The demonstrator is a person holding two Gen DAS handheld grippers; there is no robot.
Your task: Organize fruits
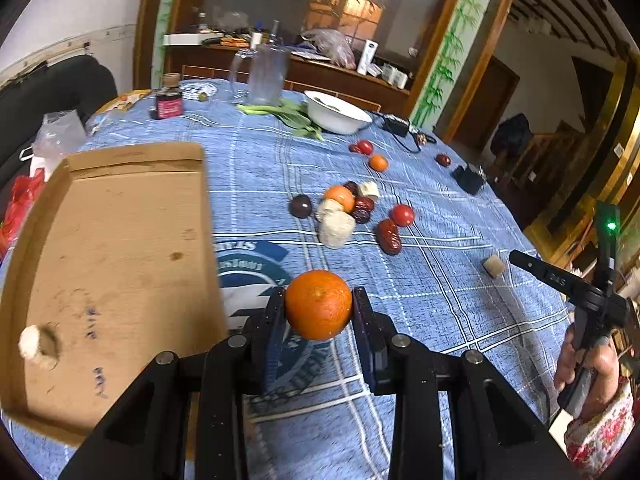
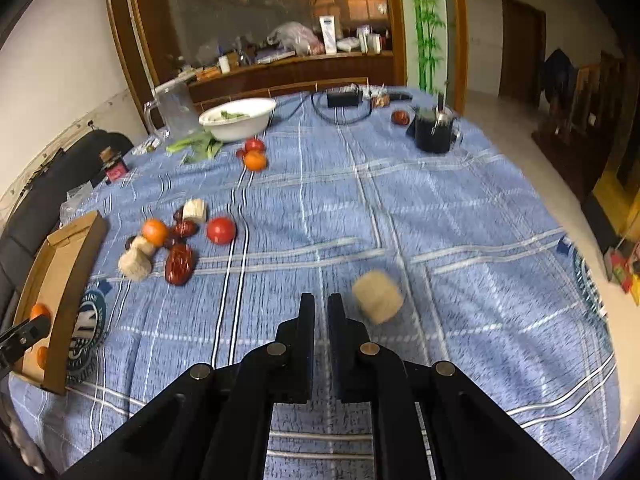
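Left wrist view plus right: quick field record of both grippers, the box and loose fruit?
left gripper: shut on round orange fruit, lifted off the blue checked tablecloth
right gripper: shut, nothing between fingers
nearest to right gripper: pale beige cylindrical chunk, on the cloth, untouched
brown cardboard box: open, holds a pale chunk
loose pile: mid-table, red tomato beside it

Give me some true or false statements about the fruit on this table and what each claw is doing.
1. The left claw holds an orange. True.
2. The right claw grips the beige chunk. False: it is shut on nothing; the chunk lies beside it on the cloth.
3. The cardboard tray holds a pile of red dates. False: the dates lie on the cloth.
4. A white bowl stands at the table's far side. True.
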